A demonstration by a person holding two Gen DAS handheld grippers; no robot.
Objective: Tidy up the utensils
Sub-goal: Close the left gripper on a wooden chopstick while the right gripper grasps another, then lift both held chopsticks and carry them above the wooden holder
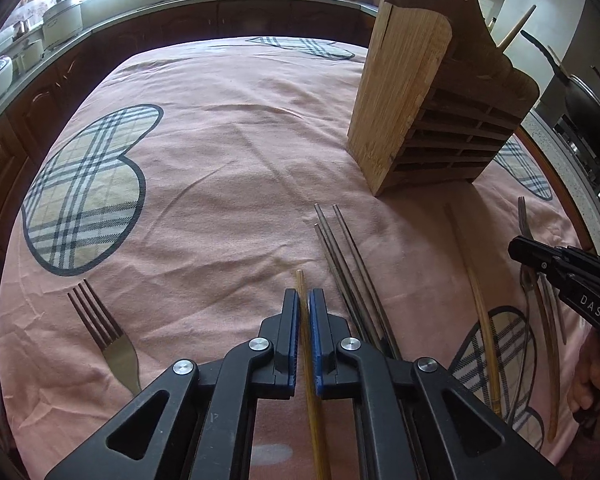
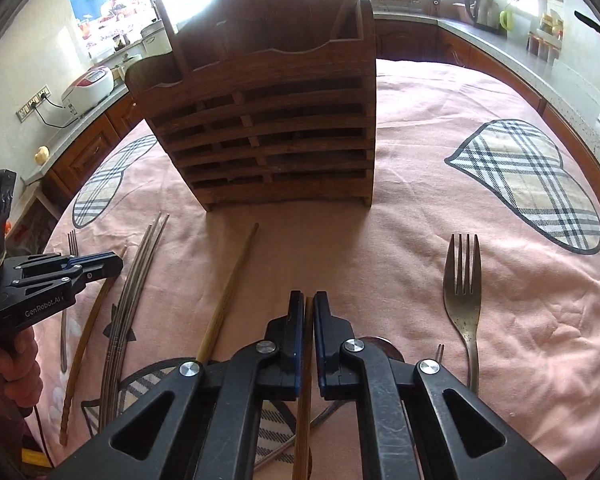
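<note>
My left gripper [image 1: 304,294] is shut on a pale bamboo chopstick [image 1: 314,420] that lies on the pink cloth; its tip pokes out just past the blue pads. My right gripper [image 2: 309,300] is shut on a darker wooden chopstick [image 2: 304,420]. The slatted wooden utensil holder [image 2: 268,132] stands upright ahead of it, and at the upper right in the left wrist view [image 1: 404,112]. Loose on the cloth lie three metal chopsticks [image 1: 340,248], another bamboo chopstick [image 1: 476,292], a fork [image 1: 112,340] to the left and a fork [image 2: 462,292] to the right.
The round table wears a pink cloth [image 1: 228,152] with plaid hearts. Sticks stand in the holder's top pockets. Kitchen counters ring the table, with a rice cooker [image 2: 88,84] and a wok [image 1: 588,108]. A hand [image 2: 16,368] holds the left gripper [image 2: 116,262].
</note>
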